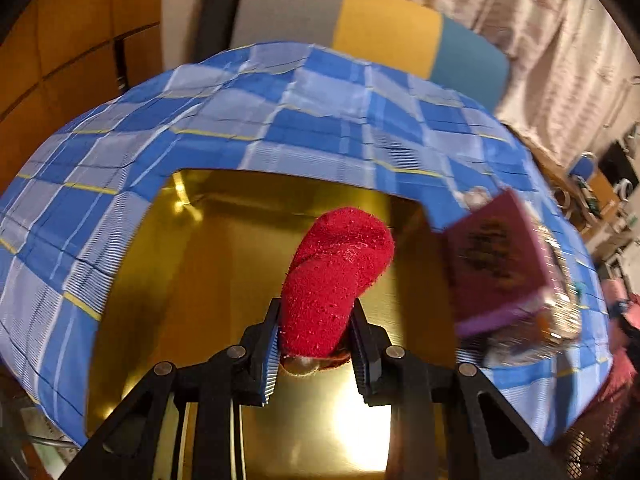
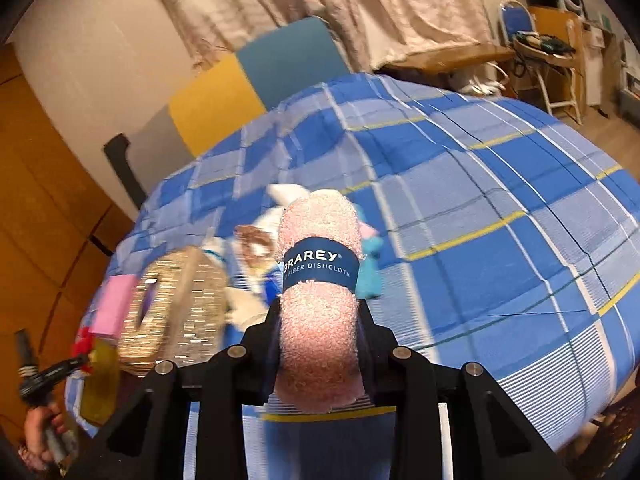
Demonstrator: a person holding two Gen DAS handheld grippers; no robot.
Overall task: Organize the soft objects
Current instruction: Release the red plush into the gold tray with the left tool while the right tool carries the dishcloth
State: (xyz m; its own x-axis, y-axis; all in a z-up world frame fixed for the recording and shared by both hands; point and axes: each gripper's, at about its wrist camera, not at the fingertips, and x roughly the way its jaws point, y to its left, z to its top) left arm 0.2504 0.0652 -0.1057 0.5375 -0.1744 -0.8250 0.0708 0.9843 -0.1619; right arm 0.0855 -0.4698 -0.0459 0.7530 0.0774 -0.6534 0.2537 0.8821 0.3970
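My left gripper is shut on a fuzzy red sock and holds it above a shiny gold tray that lies on the blue checked tablecloth. My right gripper is shut on a rolled pink dishcloth with a dark blue paper band, held above the same cloth-covered table. A pile of small plush toys lies beyond the roll. The left gripper with the red sock shows at the far left of the right wrist view.
A purple box and a glittery bag with a pink sponge sit beside the tray. A yellow-and-teal chair back stands behind the table. A curtain, a folding chair and clutter fill the far right.
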